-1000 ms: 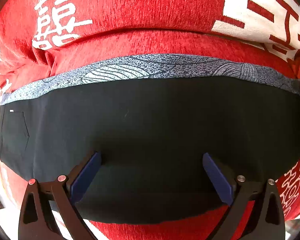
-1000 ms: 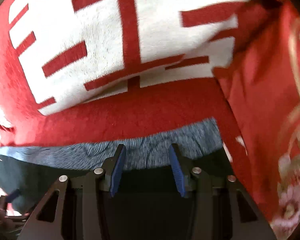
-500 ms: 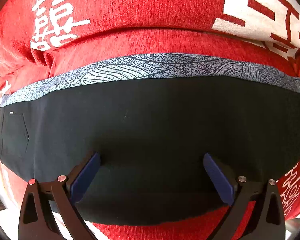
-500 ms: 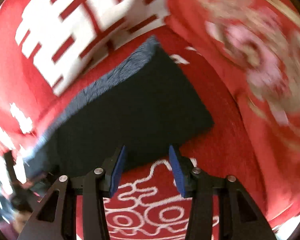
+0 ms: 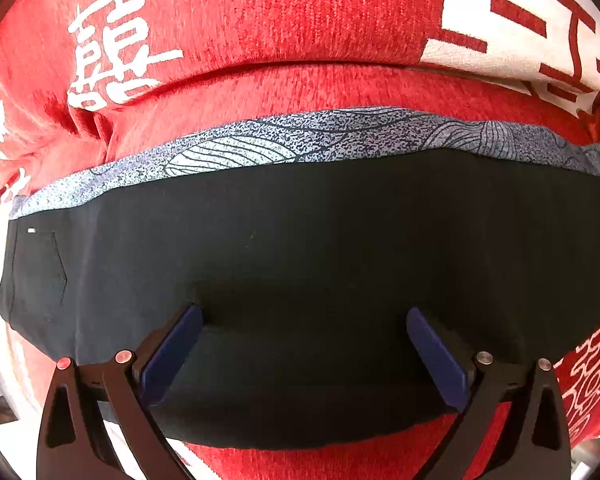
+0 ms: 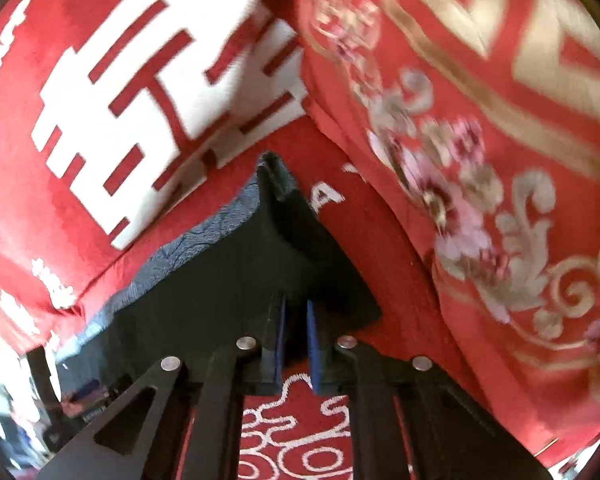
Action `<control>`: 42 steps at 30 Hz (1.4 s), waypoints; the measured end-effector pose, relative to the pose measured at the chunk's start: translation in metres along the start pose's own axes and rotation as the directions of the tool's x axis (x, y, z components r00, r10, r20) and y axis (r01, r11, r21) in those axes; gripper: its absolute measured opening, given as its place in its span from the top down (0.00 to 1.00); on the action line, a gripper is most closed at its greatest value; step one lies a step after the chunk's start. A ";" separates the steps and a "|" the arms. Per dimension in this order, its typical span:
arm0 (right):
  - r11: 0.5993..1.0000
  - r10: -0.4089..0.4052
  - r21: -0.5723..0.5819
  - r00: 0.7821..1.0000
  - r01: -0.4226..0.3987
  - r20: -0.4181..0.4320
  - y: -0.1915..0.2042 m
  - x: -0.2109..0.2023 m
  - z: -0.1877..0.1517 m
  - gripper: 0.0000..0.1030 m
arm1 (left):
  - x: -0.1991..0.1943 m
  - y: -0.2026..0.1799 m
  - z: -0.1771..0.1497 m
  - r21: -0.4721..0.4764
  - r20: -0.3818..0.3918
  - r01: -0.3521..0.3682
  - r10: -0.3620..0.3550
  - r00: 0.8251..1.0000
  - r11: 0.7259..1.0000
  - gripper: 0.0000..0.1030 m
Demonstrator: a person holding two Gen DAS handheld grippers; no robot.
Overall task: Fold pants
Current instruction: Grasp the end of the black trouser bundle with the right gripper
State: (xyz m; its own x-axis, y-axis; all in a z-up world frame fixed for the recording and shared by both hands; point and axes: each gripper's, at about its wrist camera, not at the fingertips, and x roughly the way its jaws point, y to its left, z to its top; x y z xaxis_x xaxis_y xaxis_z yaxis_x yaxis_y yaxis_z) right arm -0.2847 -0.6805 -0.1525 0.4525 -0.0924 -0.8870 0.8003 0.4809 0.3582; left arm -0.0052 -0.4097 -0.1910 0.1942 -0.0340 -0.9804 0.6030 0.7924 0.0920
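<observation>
Black pants (image 5: 300, 240) lie flat on a red blanket (image 5: 320, 20), with a blue-grey patterned strip (image 5: 340, 136) along their far edge. My left gripper (image 5: 302, 316) hovers close over the near part of the pants, open wide, with nothing pinched between its blue pads (image 5: 172, 348). In the right wrist view the leg end of the pants (image 6: 220, 300) is pulled up into a peak. My right gripper (image 6: 296, 320) is at that end; its jaws are closing to a narrow gap with black cloth pressed between the pads.
The red blanket (image 6: 100, 100) with large white characters covers the surface. A red cloth with gold and pink flowers (image 6: 480, 160) rises as a fold on the right, close to the pants' end. A room shows past the blanket's edge at lower left (image 6: 20, 420).
My right gripper swung from the patterned edge to the leg end and closed on the black cloth, and that end now stands lifted. The left gripper has stayed put and open.
</observation>
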 end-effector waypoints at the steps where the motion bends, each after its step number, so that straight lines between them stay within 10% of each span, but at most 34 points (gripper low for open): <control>1: 1.000 -0.014 0.012 1.000 0.014 -0.022 -0.004 0.007 -0.001 0.90 | 0.000 0.000 0.000 -0.003 -0.003 0.005 -0.005 1.000 1.000 0.00; 11: 0.992 -0.071 0.100 0.995 0.079 -0.075 -0.024 0.005 -0.015 0.70 | 0.000 0.003 0.000 -0.005 -0.012 0.016 -0.016 1.000 1.000 0.00; 15: 0.998 -0.045 -0.044 0.999 0.045 0.006 0.010 -0.020 -0.016 0.70 | 0.000 0.002 0.000 -0.002 -0.005 0.011 -0.011 1.000 1.000 0.00; 22: 0.987 -0.063 -0.154 0.993 0.047 -0.098 0.038 0.038 -0.015 0.55 | 0.000 0.003 0.001 -0.005 -0.013 0.015 -0.015 1.000 1.000 0.00; 42: 0.970 0.235 0.109 0.947 -0.216 -0.219 0.003 0.030 -0.074 0.38 | 0.002 0.005 0.000 0.007 -0.009 0.025 -0.025 1.000 1.000 0.00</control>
State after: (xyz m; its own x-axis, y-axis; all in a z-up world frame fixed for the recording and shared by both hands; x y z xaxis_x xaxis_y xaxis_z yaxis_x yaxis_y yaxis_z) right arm -0.2979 -0.6173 -0.1991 0.5304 0.2171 -0.8195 0.7216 0.3918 0.5708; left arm -0.0017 -0.4063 -0.1919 0.1720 -0.0482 -0.9839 0.6129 0.7872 0.0686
